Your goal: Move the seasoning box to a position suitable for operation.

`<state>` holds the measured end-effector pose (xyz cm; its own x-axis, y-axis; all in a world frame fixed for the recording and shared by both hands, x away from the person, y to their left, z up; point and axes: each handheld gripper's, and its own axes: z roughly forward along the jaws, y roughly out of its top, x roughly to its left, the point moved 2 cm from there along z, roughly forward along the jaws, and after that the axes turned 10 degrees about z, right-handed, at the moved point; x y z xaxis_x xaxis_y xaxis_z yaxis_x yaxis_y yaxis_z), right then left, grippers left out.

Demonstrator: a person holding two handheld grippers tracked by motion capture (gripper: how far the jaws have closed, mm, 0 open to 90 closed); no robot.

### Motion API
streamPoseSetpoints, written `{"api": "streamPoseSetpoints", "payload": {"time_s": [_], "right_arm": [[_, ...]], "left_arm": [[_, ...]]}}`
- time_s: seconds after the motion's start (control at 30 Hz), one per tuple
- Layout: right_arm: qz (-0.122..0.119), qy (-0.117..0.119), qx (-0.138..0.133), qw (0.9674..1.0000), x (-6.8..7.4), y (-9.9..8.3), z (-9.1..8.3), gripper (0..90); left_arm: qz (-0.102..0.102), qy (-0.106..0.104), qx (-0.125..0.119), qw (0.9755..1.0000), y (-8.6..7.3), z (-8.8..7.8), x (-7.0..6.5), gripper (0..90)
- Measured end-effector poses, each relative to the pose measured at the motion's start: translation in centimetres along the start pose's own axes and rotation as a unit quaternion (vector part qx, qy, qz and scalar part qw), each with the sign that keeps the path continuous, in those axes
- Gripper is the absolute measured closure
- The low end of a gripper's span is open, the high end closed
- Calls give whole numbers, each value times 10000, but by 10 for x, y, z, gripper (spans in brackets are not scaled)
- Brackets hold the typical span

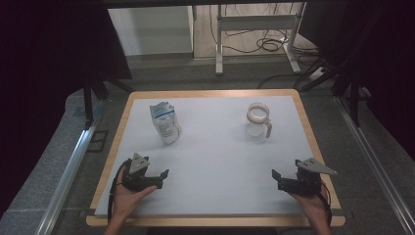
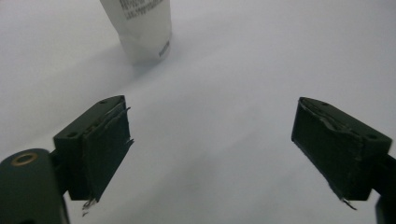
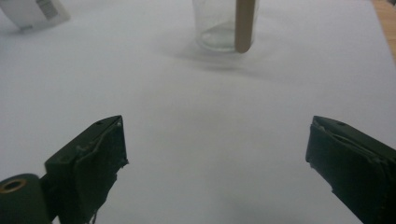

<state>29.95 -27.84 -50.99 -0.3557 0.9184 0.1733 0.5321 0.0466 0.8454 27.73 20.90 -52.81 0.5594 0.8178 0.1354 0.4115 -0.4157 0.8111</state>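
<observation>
A white pouch with blue print [image 1: 165,122] stands on the far left of the white table top [image 1: 210,152]; its lower end [image 2: 144,28] shows ahead in the left gripper view. A clear glass jug with a tan rim and handle [image 1: 258,121] stands at the far right, and the right gripper view shows its base and handle [image 3: 229,23]. My left gripper [image 1: 164,178] rests near the front left, open and empty [image 2: 210,140]. My right gripper [image 1: 276,178] rests near the front right, open with nothing between its jaws [image 3: 217,158].
The table has a wooden edge [image 1: 215,221] all round. Behind it stand a metal frame [image 1: 254,29] and loose cables [image 1: 269,44] on the floor. Dark curtains hang on both sides.
</observation>
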Motion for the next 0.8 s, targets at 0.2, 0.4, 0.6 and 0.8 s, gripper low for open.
{"api": "streamPoseSetpoints", "payload": {"time_s": [0.2, 0.4, 0.6, 0.8], "right_arm": [[65, 43, -39, 10000, 0, 6, 0, 72], [120, 86, -18, 9999, 3, 0, -1, 92], [88, 220, -29, 9997, 5, 0, -7, 93], [58, 444, -144, 9989, 7, 37, 2, 92]], "left_arm": [[21, -229, -75, 9997, 7, 2, -1, 124], [11, -412, 1, 9991, 20, 10, -5, 130], [-131, -483, -17, 9987, 20, 3, -6, 131], [-219, -709, -69, 9972, 22, 4, -3, 137]]}}
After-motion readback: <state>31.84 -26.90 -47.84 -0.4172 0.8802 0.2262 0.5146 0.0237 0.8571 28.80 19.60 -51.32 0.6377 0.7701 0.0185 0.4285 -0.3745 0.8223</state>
